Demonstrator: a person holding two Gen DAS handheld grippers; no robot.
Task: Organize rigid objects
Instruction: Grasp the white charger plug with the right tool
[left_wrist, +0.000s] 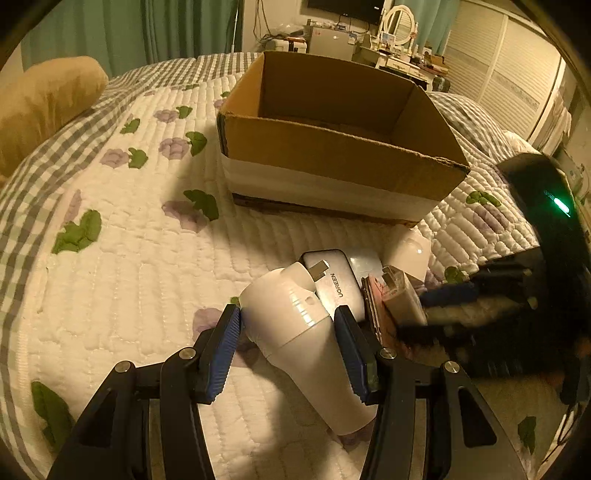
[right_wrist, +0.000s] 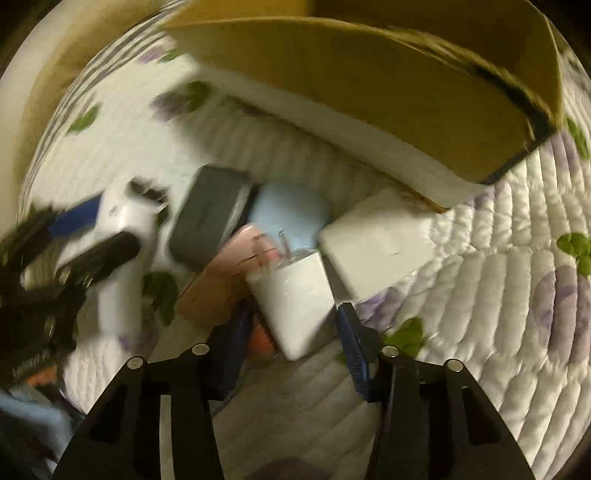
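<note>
A quilted floral bed (left_wrist: 122, 266) carries one open cardboard box (left_wrist: 332, 155) and a cluster of chargers. One gray adapter (left_wrist: 338, 282) reads "UGREEN". The left gripper (left_wrist: 288, 325) clamps a white plug adapter (left_wrist: 295, 332) (tilted). The right gripper (right_wrist: 295, 325) brackets a white charger (right_wrist: 295, 295), jaws apart.

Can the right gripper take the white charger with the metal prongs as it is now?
Probably yes. The right gripper is open and the white charger lies between its fingers already. A pink case touches the charger's left side, leaving little room there.
</note>
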